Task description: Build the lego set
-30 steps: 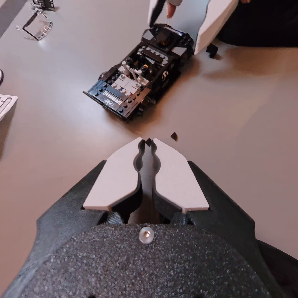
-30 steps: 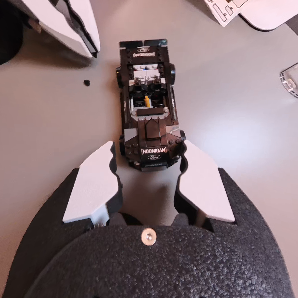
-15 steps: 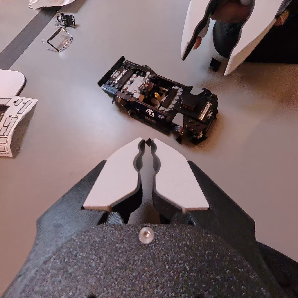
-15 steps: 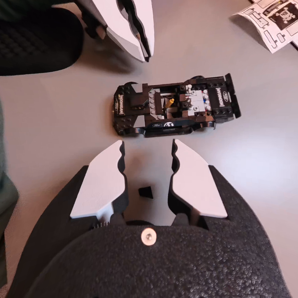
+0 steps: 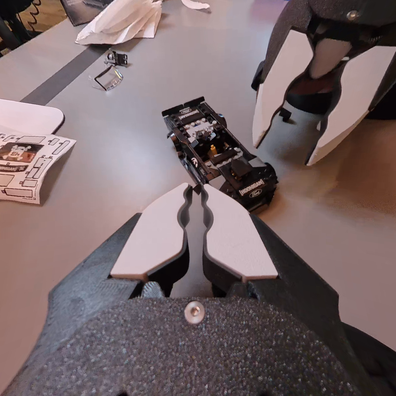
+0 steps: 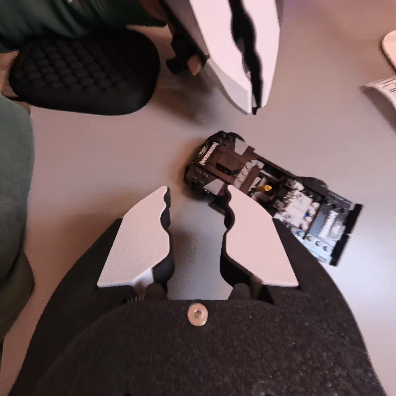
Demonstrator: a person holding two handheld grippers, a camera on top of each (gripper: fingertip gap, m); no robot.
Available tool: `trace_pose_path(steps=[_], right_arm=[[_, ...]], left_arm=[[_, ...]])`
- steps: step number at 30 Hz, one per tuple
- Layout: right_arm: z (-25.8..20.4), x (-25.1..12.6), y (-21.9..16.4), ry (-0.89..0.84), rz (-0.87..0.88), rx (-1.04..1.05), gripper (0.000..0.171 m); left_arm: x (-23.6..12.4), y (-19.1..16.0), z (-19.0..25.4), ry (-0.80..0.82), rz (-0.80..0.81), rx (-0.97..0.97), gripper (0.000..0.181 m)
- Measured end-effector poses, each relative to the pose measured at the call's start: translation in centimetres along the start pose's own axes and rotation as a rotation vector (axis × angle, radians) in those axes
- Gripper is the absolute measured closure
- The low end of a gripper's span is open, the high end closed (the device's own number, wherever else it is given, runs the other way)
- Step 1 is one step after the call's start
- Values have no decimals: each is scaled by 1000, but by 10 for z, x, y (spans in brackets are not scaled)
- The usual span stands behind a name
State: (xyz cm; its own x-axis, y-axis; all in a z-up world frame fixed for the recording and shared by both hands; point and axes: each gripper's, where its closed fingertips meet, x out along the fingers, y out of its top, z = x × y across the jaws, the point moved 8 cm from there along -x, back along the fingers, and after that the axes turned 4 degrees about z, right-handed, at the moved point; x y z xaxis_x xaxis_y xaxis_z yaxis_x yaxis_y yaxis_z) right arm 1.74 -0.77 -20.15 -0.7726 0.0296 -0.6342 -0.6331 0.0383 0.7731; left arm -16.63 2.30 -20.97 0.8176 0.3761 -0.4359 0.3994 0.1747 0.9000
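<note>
A black lego car (image 5: 218, 157) with an open roofless cabin lies on the grey table; it also shows in the right wrist view (image 6: 265, 192). My left gripper (image 5: 196, 189) is shut on a small black lego piece (image 5: 197, 189) at its fingertips, just in front of the car's near side. It shows from the right wrist view (image 6: 255, 110) hovering above the car's front. My right gripper (image 6: 198, 189) is open and empty, close to the car's front corner. In the left wrist view it (image 5: 282, 154) hangs above the table right of the car.
A sticker sheet (image 5: 27, 169) and a white pad (image 5: 30, 115) lie at the left. A clear windscreen piece (image 5: 108, 78), a small black part (image 5: 119, 59) and crumpled white paper (image 5: 122, 23) lie farther back. A small black piece (image 5: 285, 113) lies behind my right gripper. A black chair seat (image 6: 83, 72) is beyond the table edge. My hands' fingertips stand some 9 cm from each other.
Both grippers have swung round the car, which now points its front toward my left gripper. My right gripper has lifted away from the loose black piece and come closer to the car.
</note>
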Motion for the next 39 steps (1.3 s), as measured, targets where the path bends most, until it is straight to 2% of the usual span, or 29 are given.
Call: trace_pose_path(steps=[4,6,8,12,15,21,24,27,39], right_arm=[[24,-21,2,-113,24,-51,121],[44,-31,-4,-169,18,-73,111],[65,-33,-15,-144,-12,-33,96],[91,-26,-23,-110,-39,-45,91],[91,-18,-8,-33,-97,-188,89],[68,25,17,168,-414,-578,81],[67,40,12,236,-536,-673,83],[70,40,11,261,-572,-691,92],[78,0,-19,207,-603,-552,96]], left_arm=[[-1,4,3,-13,26,11,173],[0,4,5,-21,26,17,173],[2,4,7,-31,17,26,173],[4,2,7,-29,4,38,173],[3,2,3,-14,12,29,173],[-1,-1,-7,24,29,-5,173],[-5,-5,-10,38,29,-19,173],[-6,-8,-12,38,35,-38,173],[-2,-9,-10,12,33,-36,173]])
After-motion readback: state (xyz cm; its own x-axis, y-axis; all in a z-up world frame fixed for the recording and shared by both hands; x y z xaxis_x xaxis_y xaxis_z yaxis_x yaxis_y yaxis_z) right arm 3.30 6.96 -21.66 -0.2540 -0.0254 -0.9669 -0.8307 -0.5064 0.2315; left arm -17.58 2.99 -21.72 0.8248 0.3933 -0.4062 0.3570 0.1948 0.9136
